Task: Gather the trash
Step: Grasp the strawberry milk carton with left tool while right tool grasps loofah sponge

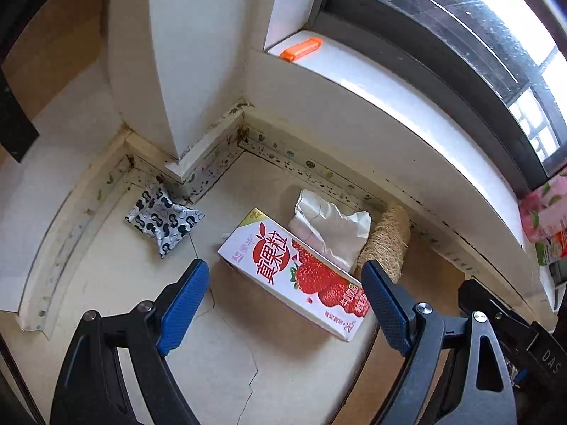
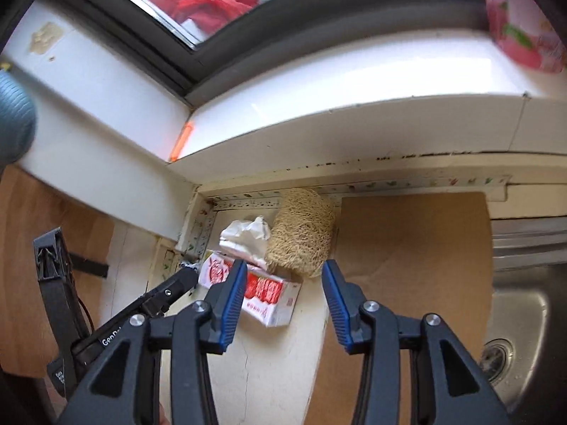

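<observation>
A strawberry drink carton [image 1: 301,272] lies flat on the cream countertop in the corner under the window. Behind it sits a crumpled white wrapper [image 1: 329,226], and to the left a black-and-white patterned wrapper [image 1: 164,217]. My left gripper [image 1: 283,283] hangs wide open just above the carton, its blue pads on either side and not touching it. In the right wrist view the same carton [image 2: 265,294] and white wrapper [image 2: 244,237] lie ahead of my right gripper [image 2: 283,283], which is open with nothing between its fingers. The left gripper's arm [image 2: 159,297] reaches in from the left there.
A loofah scrubber [image 1: 386,244] stands against the back wall beside the carton. An orange clip [image 1: 301,49] lies on the white window sill. A brown mat [image 2: 414,255] covers the counter to the right, then a steel sink [image 2: 514,336]. A pink floral pack [image 1: 545,209] rests on the sill.
</observation>
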The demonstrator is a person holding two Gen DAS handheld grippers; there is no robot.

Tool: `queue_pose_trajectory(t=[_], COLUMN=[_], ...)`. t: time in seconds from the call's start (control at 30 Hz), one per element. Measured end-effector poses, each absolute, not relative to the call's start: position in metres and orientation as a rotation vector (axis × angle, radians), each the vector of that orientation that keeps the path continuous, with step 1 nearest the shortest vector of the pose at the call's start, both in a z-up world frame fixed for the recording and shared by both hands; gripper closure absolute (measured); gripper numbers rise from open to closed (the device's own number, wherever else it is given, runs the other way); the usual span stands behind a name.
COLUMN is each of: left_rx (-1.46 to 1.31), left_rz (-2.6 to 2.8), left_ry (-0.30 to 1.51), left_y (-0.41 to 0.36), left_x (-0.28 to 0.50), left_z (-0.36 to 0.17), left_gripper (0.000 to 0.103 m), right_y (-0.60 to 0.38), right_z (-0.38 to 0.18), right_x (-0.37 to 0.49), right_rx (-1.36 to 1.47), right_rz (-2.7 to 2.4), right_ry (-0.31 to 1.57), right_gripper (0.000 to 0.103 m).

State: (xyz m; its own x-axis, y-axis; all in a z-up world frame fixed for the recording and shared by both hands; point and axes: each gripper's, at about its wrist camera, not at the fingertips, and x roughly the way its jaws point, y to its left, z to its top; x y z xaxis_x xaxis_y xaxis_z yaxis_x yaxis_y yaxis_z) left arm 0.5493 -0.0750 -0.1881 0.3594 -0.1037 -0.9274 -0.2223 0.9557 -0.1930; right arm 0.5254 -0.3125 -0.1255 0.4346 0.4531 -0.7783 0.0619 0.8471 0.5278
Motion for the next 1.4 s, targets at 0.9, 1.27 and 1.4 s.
queue_pose_trajectory(t=[0.9,1.27,1.4], left_rx=[-0.269,-0.269,-0.231], left_rz=[0.117,0.147,0.172], left_ry=[1.341,1.400,1.395], left_y=[-0.081,-0.090,-0.101], left_x=[0.557,0.541,0.537], left_z=[-0.263,-0.275,-0.286], left_gripper=[0.017,0.017,0.029], right_y=[-0.269,-0.256,-0.255], right_z=[-0.207,-0.181,-0.170], right_x=[0.582,0.547,0.531], right_rx=[0.504,0.455,0.444], right_rz=[0.210,0.261,0.273], right_ry=[1.256,1.181,1.165], right_gripper=[0.048,0.059,0.061])
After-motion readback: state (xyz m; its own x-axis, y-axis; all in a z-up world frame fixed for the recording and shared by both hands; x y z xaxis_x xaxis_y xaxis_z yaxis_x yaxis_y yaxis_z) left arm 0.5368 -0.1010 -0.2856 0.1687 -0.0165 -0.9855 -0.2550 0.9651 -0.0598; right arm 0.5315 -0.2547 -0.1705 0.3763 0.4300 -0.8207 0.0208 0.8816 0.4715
